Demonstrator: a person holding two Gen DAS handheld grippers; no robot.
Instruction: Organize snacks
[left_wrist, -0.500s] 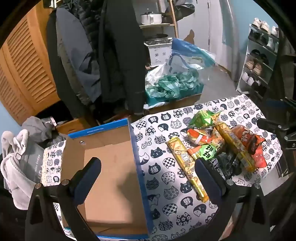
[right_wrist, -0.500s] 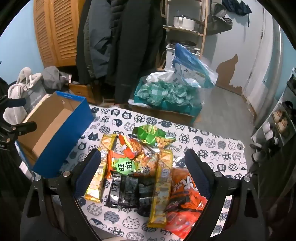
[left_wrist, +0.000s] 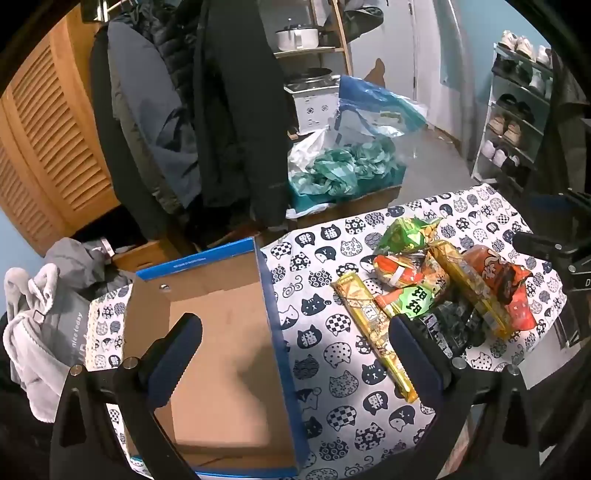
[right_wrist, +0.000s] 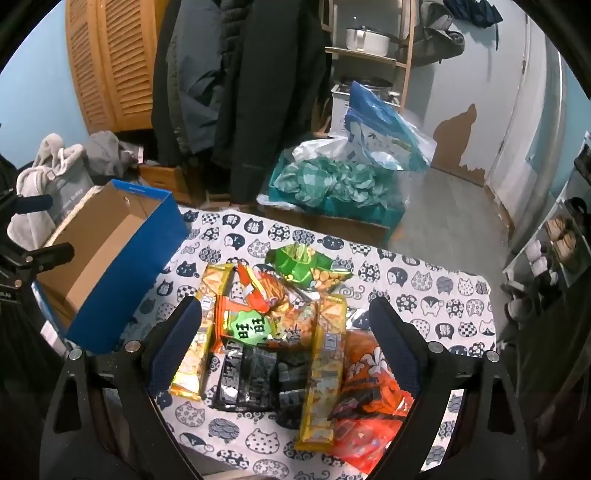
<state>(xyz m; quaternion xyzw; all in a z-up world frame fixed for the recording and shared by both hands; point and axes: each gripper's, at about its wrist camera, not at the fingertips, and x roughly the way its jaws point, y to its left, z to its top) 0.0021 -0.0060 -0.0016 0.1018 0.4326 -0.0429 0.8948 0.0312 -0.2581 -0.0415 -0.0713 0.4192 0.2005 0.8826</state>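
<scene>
Right wrist view: both grippers (right_wrist: 284, 325) (left_wrist: 295, 345) gape empty; blue box (right_wrist: 122, 280) beside snack pile (right_wrist: 280, 332).

Dark coats (left_wrist: 236, 122) hang in a row beside a wooden louvred door (left_wrist: 44, 147). Behind them a wooden shelf holds a white pot (right_wrist: 367, 38). On the floor a cardboard crate is heaped with green checked cloth (right_wrist: 332, 181), and a blue plastic bag (right_wrist: 384, 133) leans over it. A shoe rack (left_wrist: 517, 110) with several pairs stands by the wall. A grey bag (left_wrist: 55, 314) draped with a pale fleece garment sits at the far side.
</scene>
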